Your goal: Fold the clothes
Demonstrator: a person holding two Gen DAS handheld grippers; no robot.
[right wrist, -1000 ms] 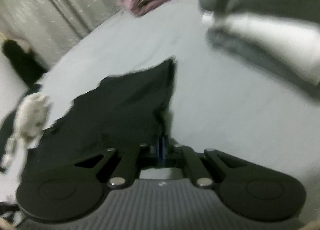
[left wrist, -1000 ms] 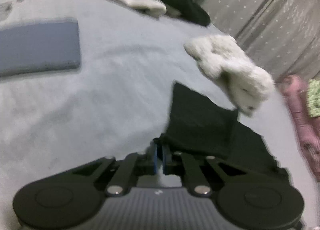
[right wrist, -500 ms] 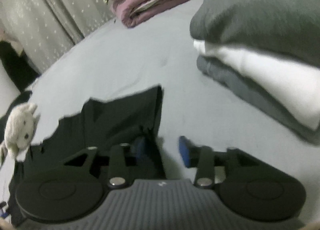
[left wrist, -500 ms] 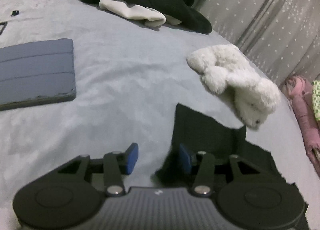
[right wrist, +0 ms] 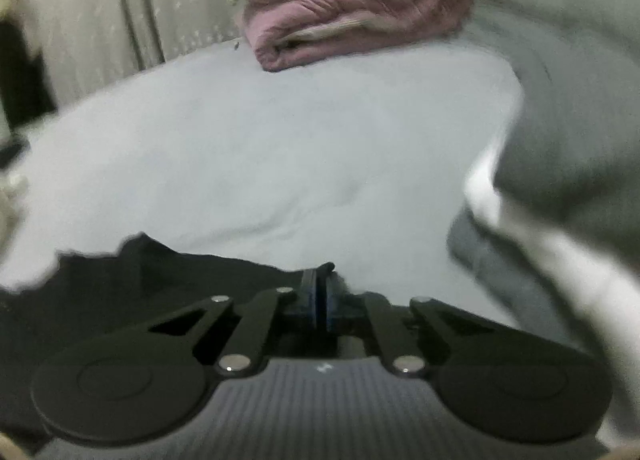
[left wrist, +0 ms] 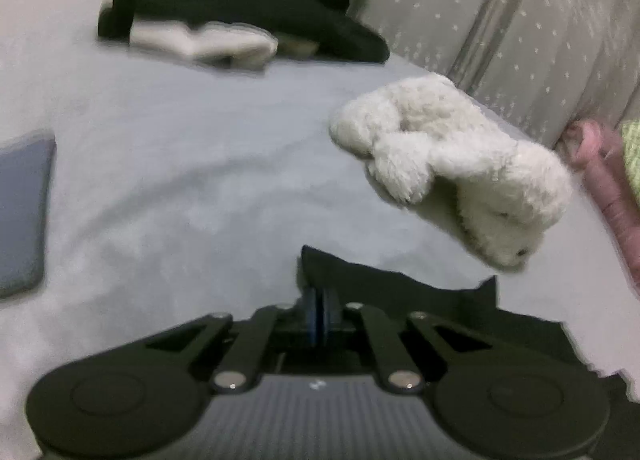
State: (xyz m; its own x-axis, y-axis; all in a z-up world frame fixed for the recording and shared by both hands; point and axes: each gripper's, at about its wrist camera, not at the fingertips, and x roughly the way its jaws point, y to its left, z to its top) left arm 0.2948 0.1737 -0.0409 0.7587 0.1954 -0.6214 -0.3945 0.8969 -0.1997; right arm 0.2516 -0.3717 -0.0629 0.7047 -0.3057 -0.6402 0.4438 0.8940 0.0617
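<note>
Both tongs, spread half a second earlier, had pressed together again: the left tongs [left wrist: 320, 310] pinched one corner of the flat black cloth garment [left wrist: 420, 300] and the right tongs [right wrist: 319, 300] its other corner. It lay on the pale grey bed sheet [left wrist: 200, 179], near a fluffy white plush toy [left wrist: 452, 155] and a folded pink quilt [right wrist: 352, 7].

A black garment [left wrist: 400, 288] lies on the pale grey bed [left wrist: 200, 187], near a white plush toy [left wrist: 448, 163], a pink quilt [right wrist: 352, 7] and what looks like star-dotted beige curtains [left wrist: 500, 31].
</note>
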